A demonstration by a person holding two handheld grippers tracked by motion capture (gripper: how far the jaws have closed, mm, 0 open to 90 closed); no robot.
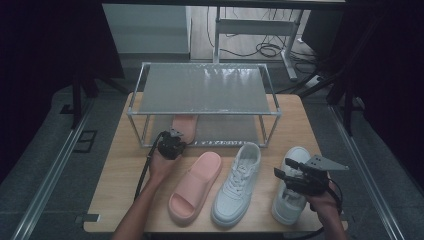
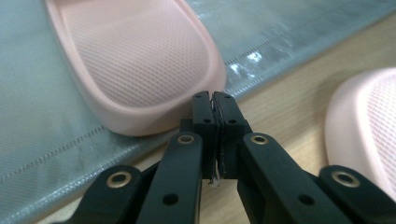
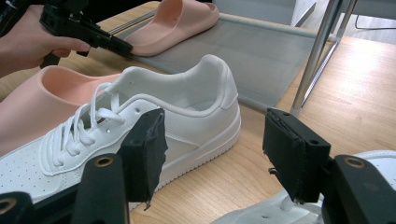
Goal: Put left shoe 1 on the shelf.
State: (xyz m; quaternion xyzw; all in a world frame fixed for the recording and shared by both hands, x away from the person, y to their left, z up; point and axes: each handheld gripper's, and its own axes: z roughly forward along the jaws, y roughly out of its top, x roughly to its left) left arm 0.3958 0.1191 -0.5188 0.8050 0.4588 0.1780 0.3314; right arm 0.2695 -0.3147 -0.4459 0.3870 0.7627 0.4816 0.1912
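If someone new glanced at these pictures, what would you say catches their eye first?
Probably the row of shoes across the front of the wooden table: a pink slide beside two white sneakers. Behind them stands a metal shoe rack, where the shut left claw meets the heel of a second pink slide on its lower shelf.

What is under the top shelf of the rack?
A pink slipper lies on the lower shelf, its heel sticking out by the shut left tongs. The top shelf covers its front, so that part stays hidden.

My soft pink rubber slide sandal [image 2: 140, 65] lies flat on the rack's grey lower shelf, heel edge facing me.
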